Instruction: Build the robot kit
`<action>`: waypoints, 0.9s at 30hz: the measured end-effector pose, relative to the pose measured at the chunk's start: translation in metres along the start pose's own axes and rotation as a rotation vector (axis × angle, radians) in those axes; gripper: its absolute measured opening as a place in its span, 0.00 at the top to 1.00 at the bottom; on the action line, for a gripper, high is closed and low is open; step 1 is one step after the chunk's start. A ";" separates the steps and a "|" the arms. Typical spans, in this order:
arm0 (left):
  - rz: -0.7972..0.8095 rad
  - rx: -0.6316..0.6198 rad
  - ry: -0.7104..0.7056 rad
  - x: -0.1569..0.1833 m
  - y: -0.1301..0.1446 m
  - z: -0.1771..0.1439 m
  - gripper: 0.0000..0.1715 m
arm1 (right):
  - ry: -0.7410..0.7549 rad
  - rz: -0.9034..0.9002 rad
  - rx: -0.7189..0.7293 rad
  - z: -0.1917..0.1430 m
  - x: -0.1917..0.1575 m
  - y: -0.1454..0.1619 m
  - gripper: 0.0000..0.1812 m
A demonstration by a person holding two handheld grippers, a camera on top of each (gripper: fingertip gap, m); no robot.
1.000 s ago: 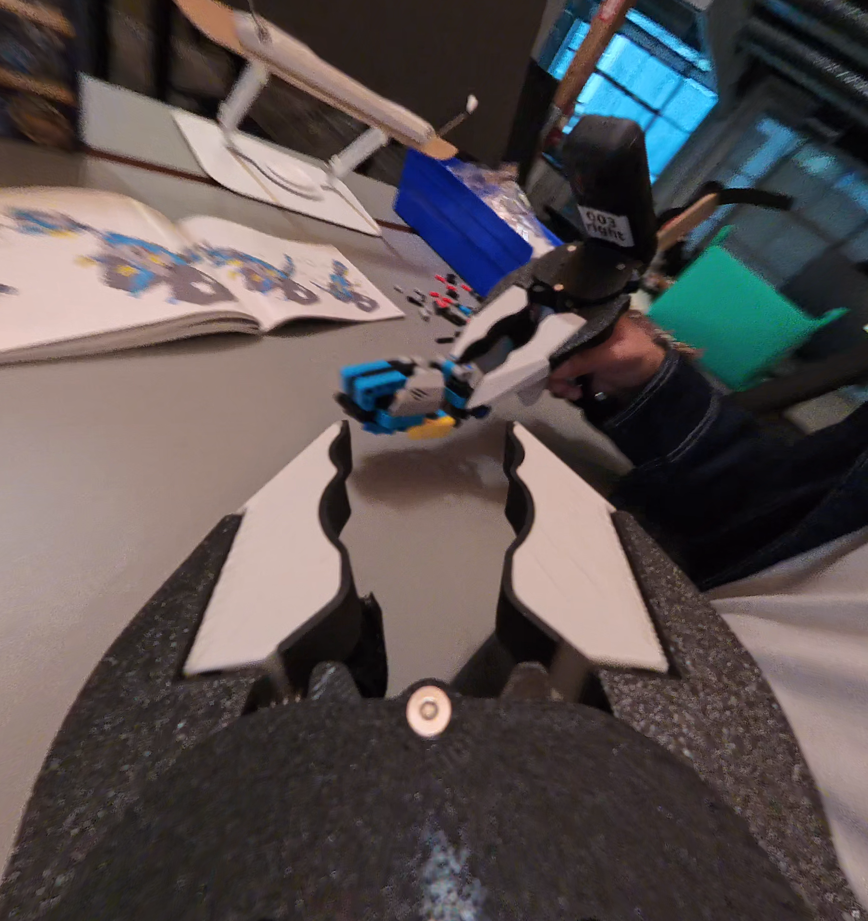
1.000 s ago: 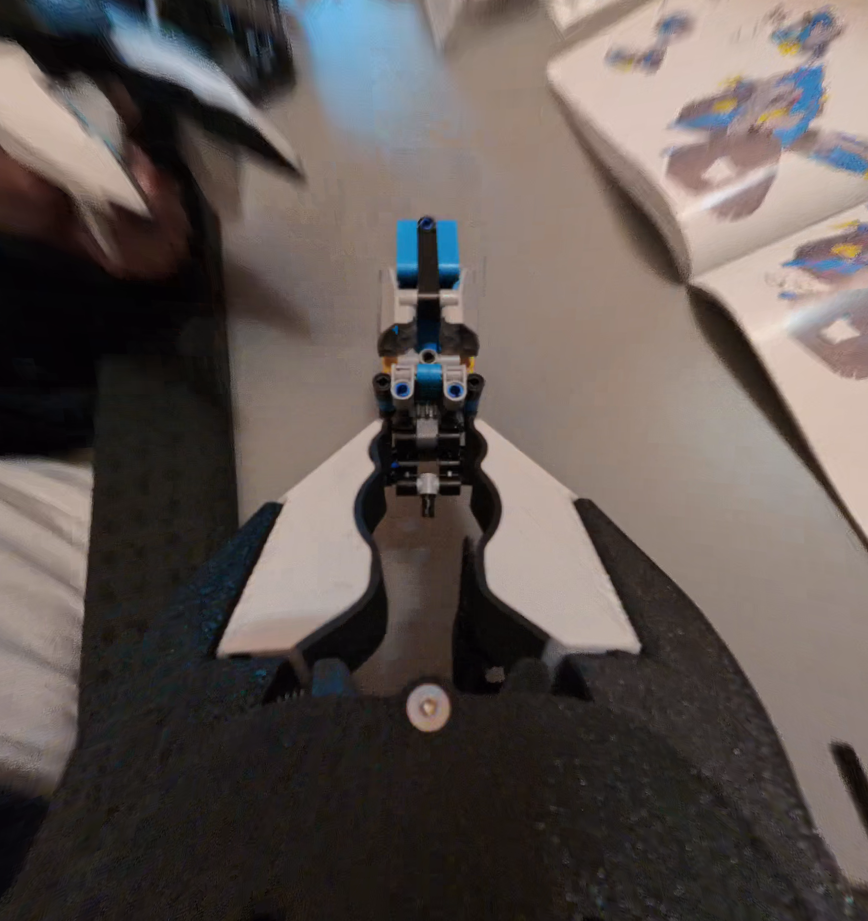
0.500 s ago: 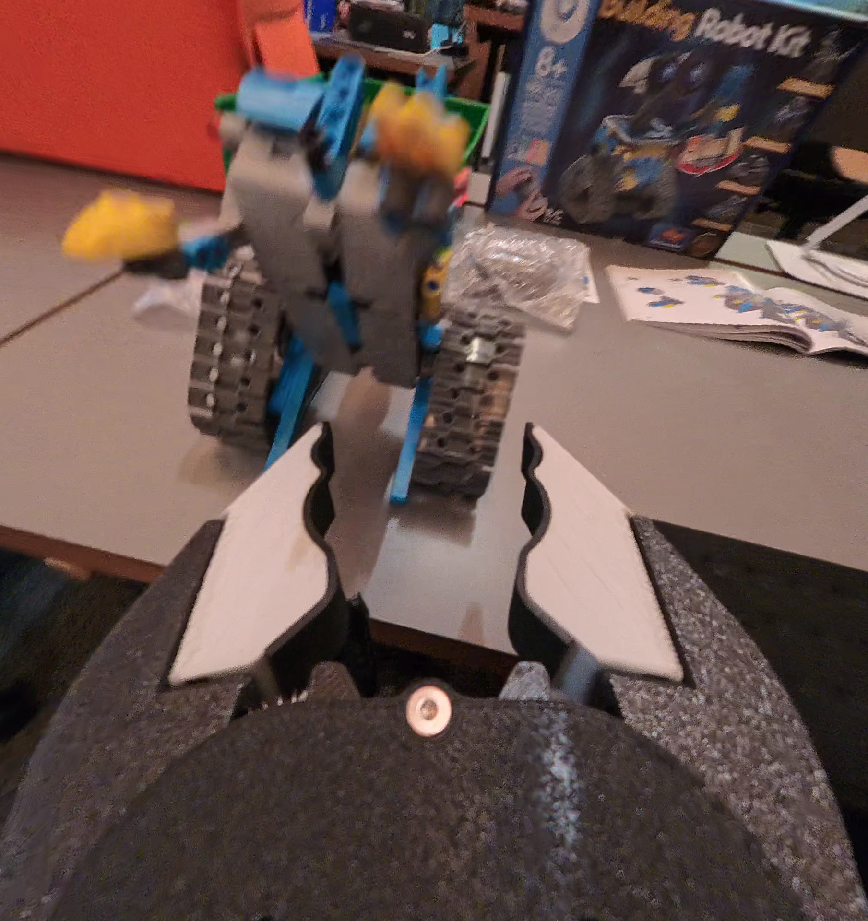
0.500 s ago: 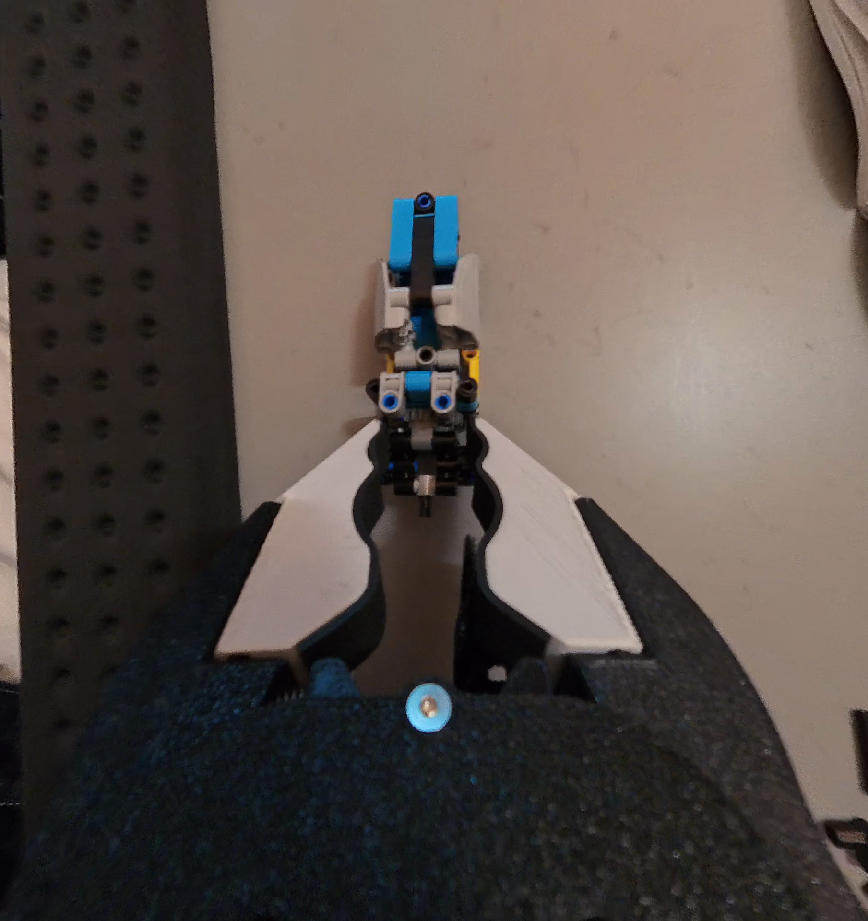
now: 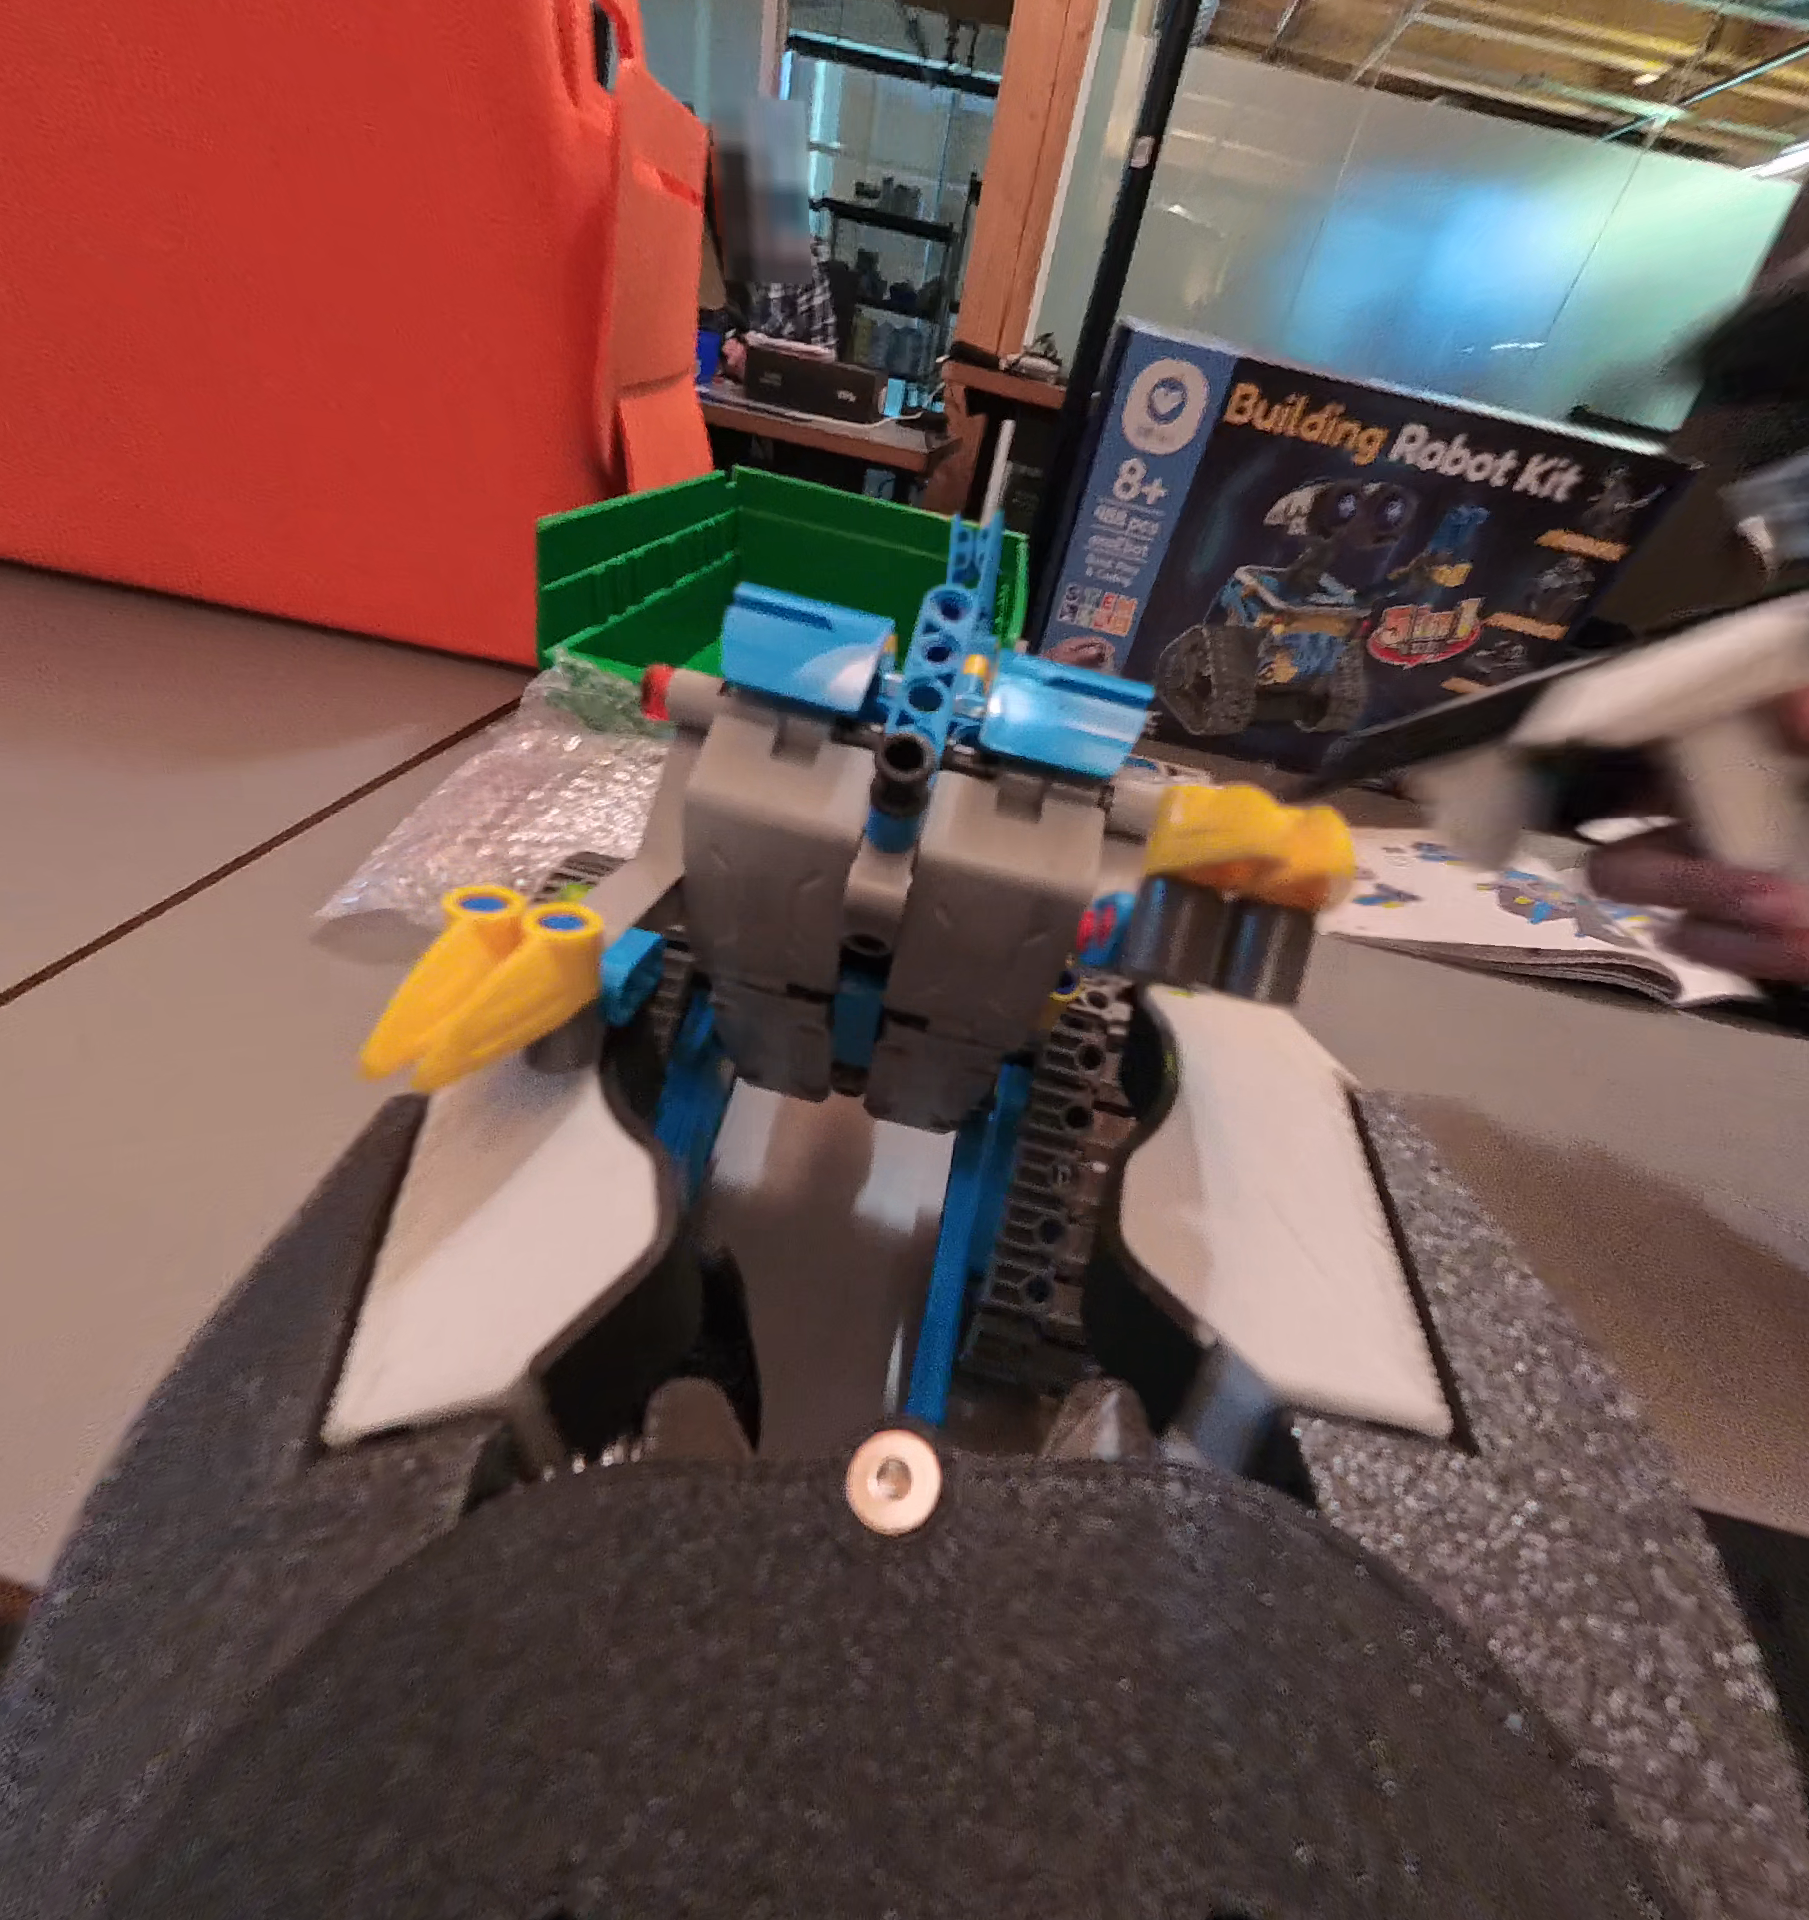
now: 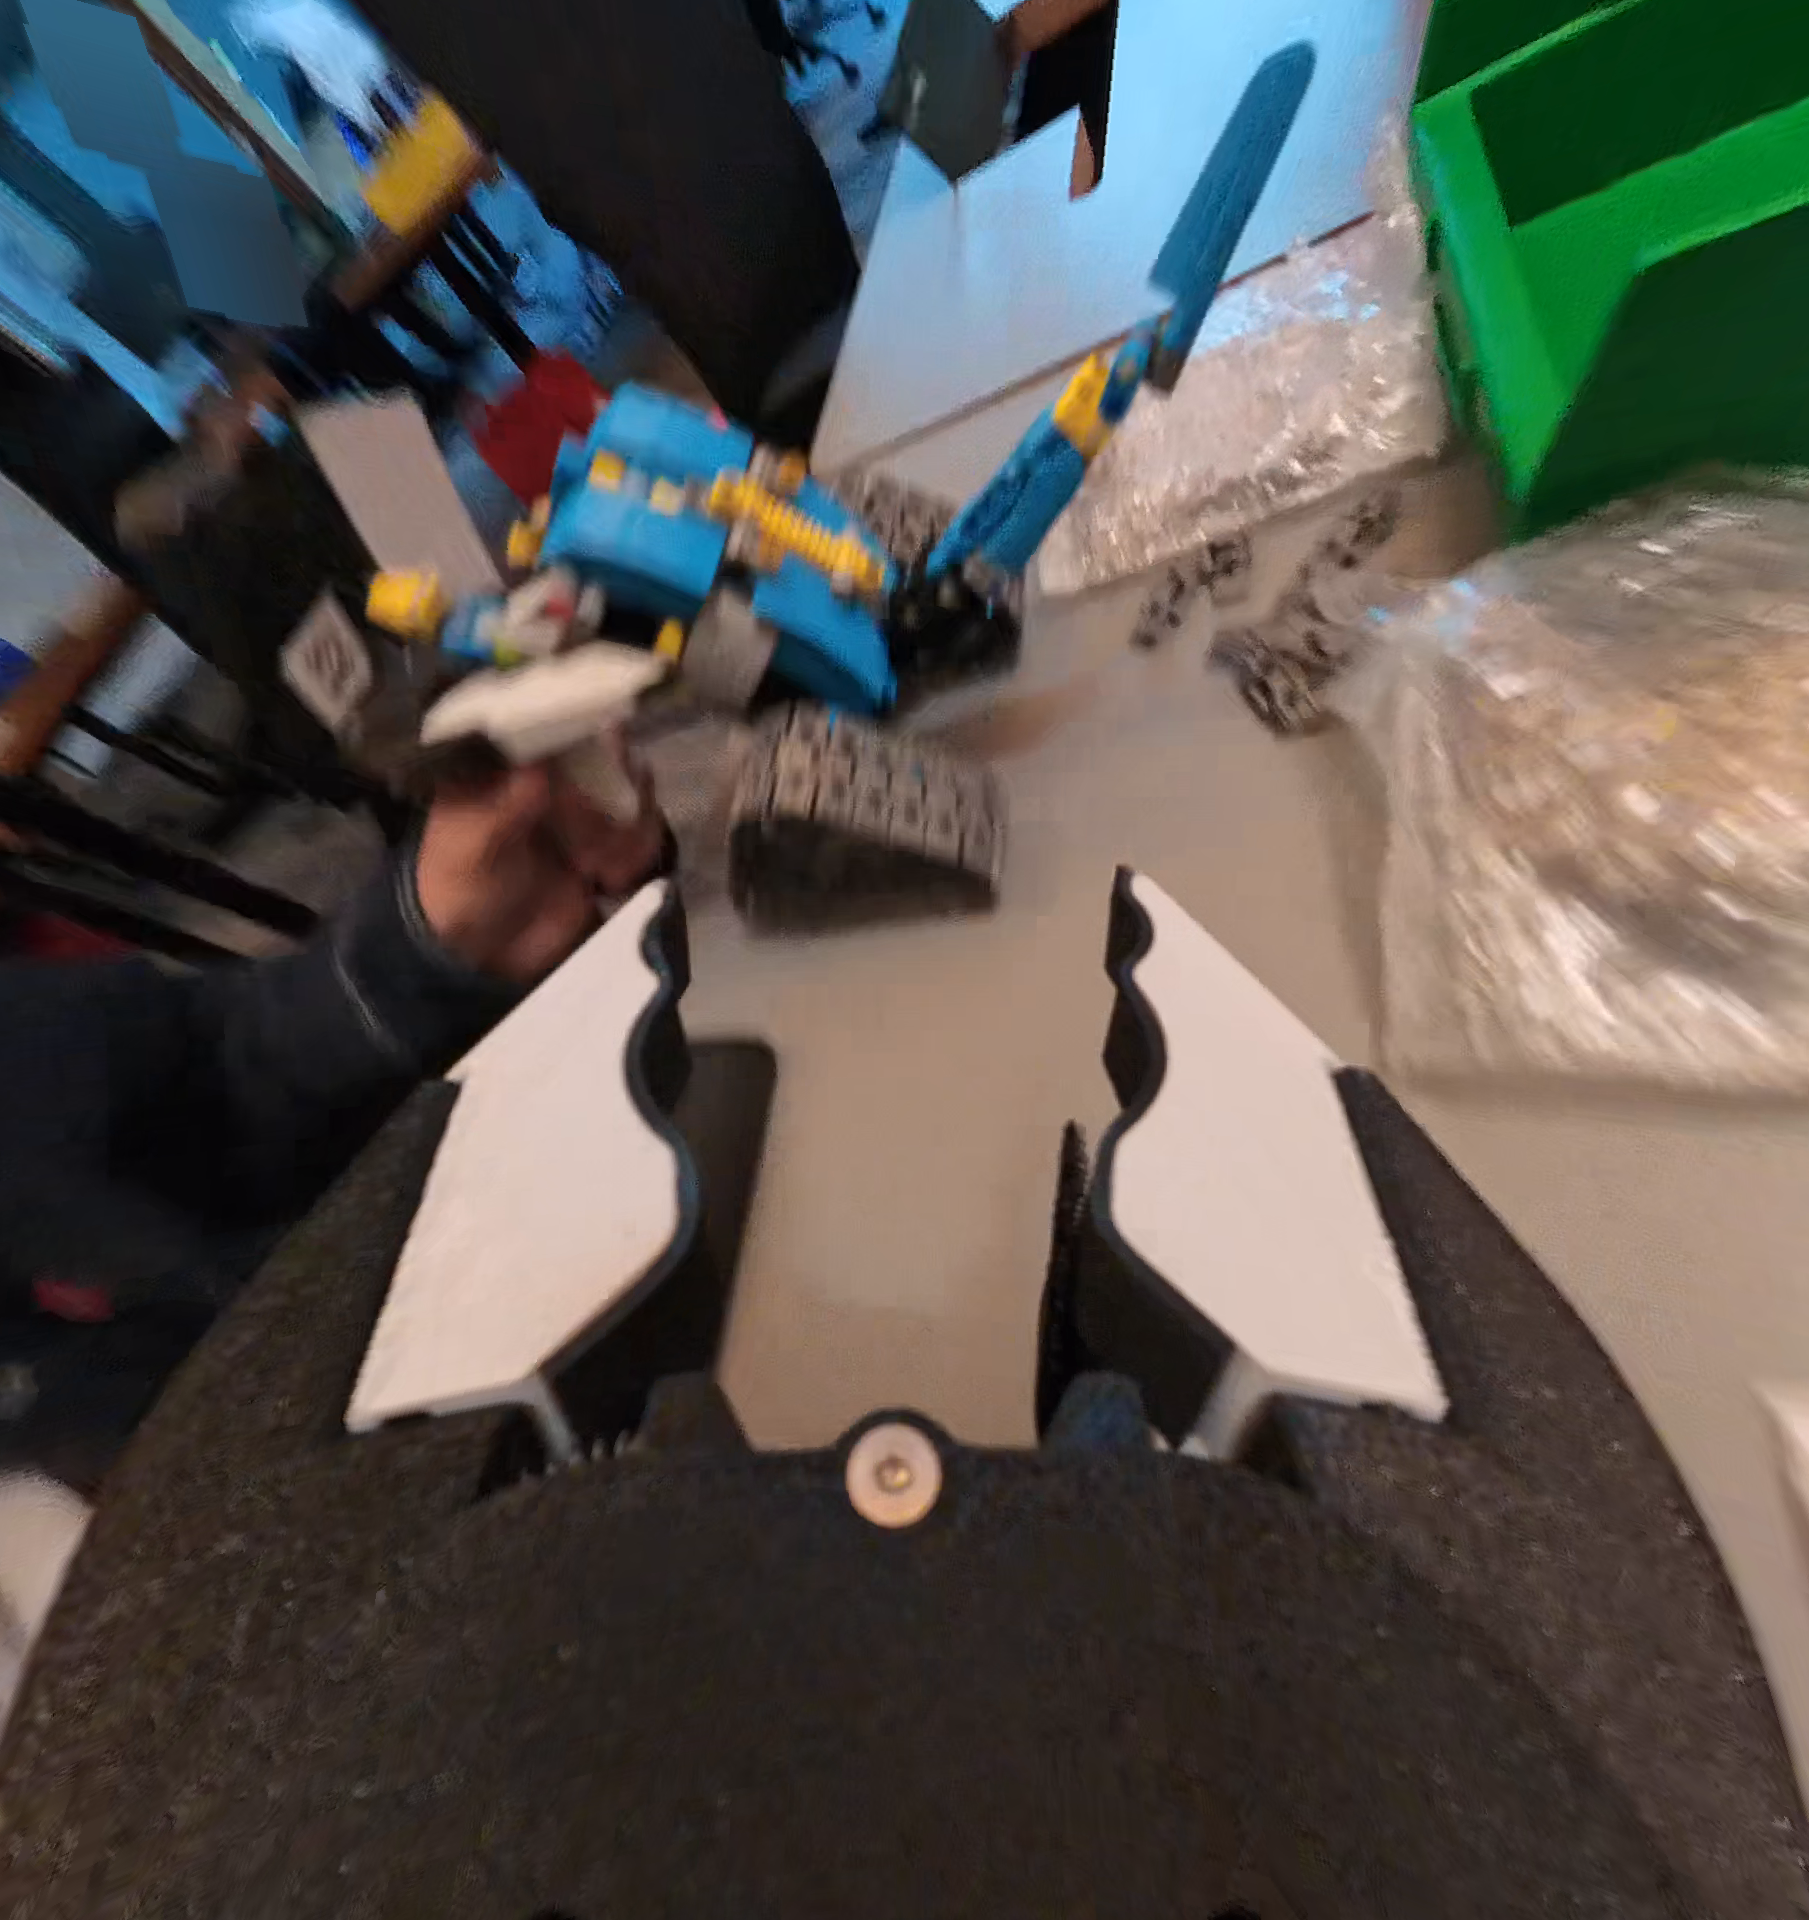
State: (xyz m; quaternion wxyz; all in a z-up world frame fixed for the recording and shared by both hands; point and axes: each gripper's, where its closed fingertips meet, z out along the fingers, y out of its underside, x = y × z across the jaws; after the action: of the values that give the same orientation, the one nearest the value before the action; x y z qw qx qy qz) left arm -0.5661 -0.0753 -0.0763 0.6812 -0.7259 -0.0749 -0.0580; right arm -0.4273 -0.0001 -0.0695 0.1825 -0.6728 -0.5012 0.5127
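While 1 brick robot sits btwn spread left gripper fingers, right gripper gapes empty.

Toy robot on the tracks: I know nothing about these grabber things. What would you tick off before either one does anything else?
1. Left gripper open: ok. Its jaws stand apart, with the toy robot low between its fingers.
2. Fingers touching the toy robot: cannot tell, because the picture is blurred there.
3. Right gripper empty: ok. It is open, with only bare table between its fingers.
4. Toy robot standing: ok. In the left wrist view it looks upright on its tracks.
5. Room beside the right gripper: ok. The plastic bag and green bin lie to its right, apart from it.
6. Sharp view: not ok. Both pictures are smeared by motion.
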 end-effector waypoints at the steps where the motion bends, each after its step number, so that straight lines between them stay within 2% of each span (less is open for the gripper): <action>1: 0.000 0.003 0.012 0.001 -0.001 0.001 0.51 | -0.046 0.091 0.003 0.029 0.008 -0.010 0.53; 2: 0.010 0.000 0.014 0.001 0.000 0.002 0.51 | -0.086 0.180 -0.012 0.055 0.014 -0.015 0.50; 3: 0.022 0.003 0.015 0.001 0.001 0.003 0.53 | -0.117 0.254 -0.017 0.077 0.019 -0.020 0.52; 6: 0.037 0.007 0.024 0.001 0.002 0.002 0.53 | -0.141 0.400 0.016 0.117 0.031 -0.030 0.56; 8: 0.044 0.014 0.038 0.002 0.002 0.002 0.54 | -0.150 0.438 0.032 0.129 0.035 -0.034 0.65; 10: 0.049 0.019 0.068 0.007 0.002 0.002 0.54 | -0.198 0.456 0.069 0.131 0.031 -0.042 0.79; 11: 0.057 0.014 0.072 0.008 0.002 0.002 0.54 | -0.217 0.466 0.085 0.129 0.028 -0.046 0.84; 12: 0.068 0.010 0.074 0.010 0.002 0.002 0.54 | -0.206 0.457 0.076 0.127 0.027 -0.046 0.84; 15: 0.075 0.059 0.137 0.025 -0.014 -0.002 0.55 | -0.202 0.316 0.077 0.107 0.012 -0.050 0.84; 20: -0.041 0.116 0.317 0.056 -0.048 -0.008 0.55 | -0.233 0.185 0.137 0.053 -0.022 -0.068 0.84; 23: 0.002 0.144 0.386 0.085 -0.062 -0.007 0.55 | -0.219 0.216 0.181 0.018 -0.032 -0.072 0.84; 27: 0.035 0.092 0.533 0.139 -0.074 0.014 0.55 | -0.109 0.238 0.234 -0.047 -0.028 -0.063 0.84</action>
State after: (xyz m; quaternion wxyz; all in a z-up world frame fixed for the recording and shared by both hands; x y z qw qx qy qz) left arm -0.4435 -0.0531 0.0208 0.7100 -0.6547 0.1170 -0.2316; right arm -0.4164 0.0155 0.0117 0.1703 -0.6727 -0.3641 0.6212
